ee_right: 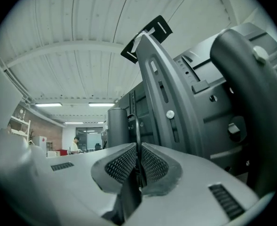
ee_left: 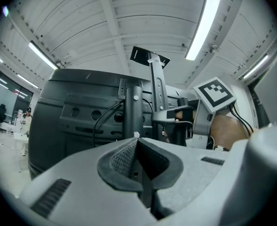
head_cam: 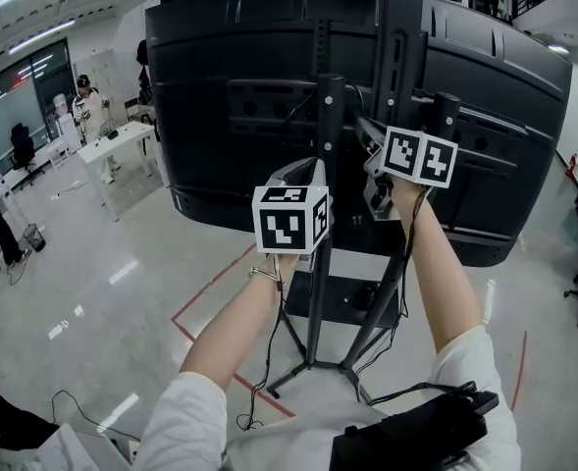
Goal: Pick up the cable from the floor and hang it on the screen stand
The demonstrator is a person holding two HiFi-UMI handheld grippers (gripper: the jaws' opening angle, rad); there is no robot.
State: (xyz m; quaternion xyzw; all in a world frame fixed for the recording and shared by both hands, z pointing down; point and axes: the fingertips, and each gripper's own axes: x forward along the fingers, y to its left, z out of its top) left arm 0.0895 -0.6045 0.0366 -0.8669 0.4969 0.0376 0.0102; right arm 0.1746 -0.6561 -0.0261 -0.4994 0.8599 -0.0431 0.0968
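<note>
A thin black cable [ee_right: 136, 128] rises from between the pads of my right gripper [ee_right: 138, 149], which is shut on it. In the head view that right gripper [head_cam: 375, 155] is held up against the back of the big black screen [head_cam: 230, 116], just right of the stand's pole [head_cam: 328, 165]. The cable [head_cam: 407, 248] trails down along the right forearm toward the floor. My left gripper [head_cam: 313, 173] sits just left of the pole, lower than the right one. Its pads [ee_left: 124, 157] meet, and I see nothing between them. The pole [ee_left: 133, 107] stands straight ahead of it.
The stand has splayed legs and a black base plate [head_cam: 342, 297] on the glossy floor. Red tape lines [head_cam: 210, 292] cross the floor. Another thin cable [head_cam: 259, 391] lies by the left leg. A person [head_cam: 90, 106] stands at a white table [head_cam: 117, 145] far left.
</note>
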